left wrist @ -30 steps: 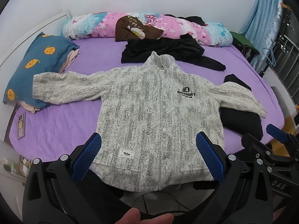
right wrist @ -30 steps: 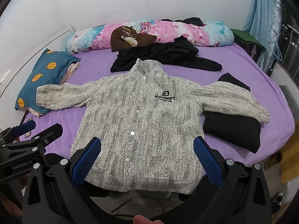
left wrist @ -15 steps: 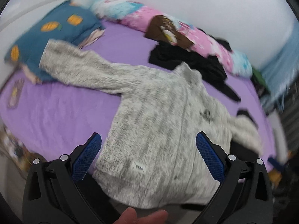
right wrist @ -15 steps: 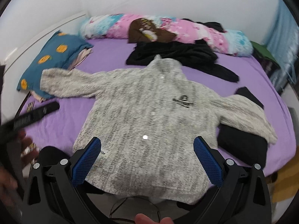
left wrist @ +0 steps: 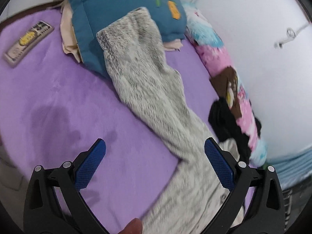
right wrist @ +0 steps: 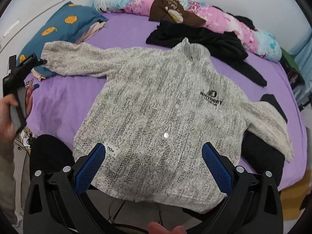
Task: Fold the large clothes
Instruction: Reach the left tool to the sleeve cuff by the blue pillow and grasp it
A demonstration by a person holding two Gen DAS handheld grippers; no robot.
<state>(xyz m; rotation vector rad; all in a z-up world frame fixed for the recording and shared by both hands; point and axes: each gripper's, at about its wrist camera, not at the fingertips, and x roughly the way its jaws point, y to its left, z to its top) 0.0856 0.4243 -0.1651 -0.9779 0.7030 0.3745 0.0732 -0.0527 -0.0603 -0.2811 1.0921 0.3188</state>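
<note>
the grey fleece jacket [right wrist: 161,113] lies flat, face up and unfolded on the purple bed [right wrist: 66,97]; both sleeves out, nothing folded yet; left gripper [left wrist: 155,167] spread wide near the left sleeve [left wrist: 140,72]; right gripper [right wrist: 153,167] spread, empty, above the hem

Left view near sleeve [left wrist: 148,81]; right view wider
</note>
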